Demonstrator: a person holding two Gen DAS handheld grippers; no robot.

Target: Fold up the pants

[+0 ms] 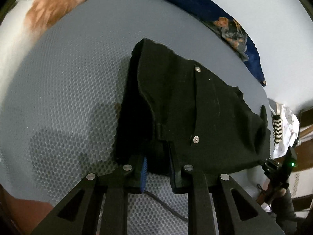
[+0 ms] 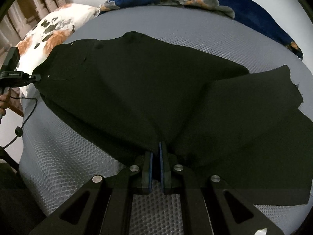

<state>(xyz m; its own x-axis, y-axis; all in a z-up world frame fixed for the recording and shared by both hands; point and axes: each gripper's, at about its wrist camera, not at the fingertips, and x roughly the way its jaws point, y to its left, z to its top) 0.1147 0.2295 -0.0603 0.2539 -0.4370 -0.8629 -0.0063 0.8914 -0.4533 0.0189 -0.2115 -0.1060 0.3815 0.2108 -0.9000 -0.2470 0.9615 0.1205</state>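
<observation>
1. Far left of your left-wrist view: white pillow w/ orange and dark flower print (image 1: 49,9), blurred, at the edge of the grey honeycomb-mesh mattress cover (image 1: 64,90).
2. Centre, same view: your left gripper (image 1: 157,168) has its jaws drawn narrow on the waistband edge of the black woven pants (image 1: 187,105). Cloth sits between the blue-padded fingers (image 1: 143,173), so it's clamped on the pants. Two silver rivets show on the fabric just beyond the tips.
3. Right of that: dark blue blanket w/ orange-grey floral patches (image 1: 230,31) runs along the far mattress edge. Lower right, your other tool is visible w/ a green light, next to white crumpled cloth.
4. Right-wrist view, far left: beige pleated curtain (image 2: 29,2), the same pillow (image 2: 54,31), and the left gripper (image 2: 36,76) meeting the pants' waist end.
5. Centre: pants (image 2: 137,82) lie spread across the mattress cover (image 2: 64,156), waist toward the left, legs fanning to the right, one leg end lying over the other.
6. Bottom centre: your right gripper (image 2: 155,152) is pinched almost fully together on a fold of the pants near the crotch; fabric bunches up into the tips.
7. Top right: the blanket (image 2: 244,5) behind the pants.
</observation>
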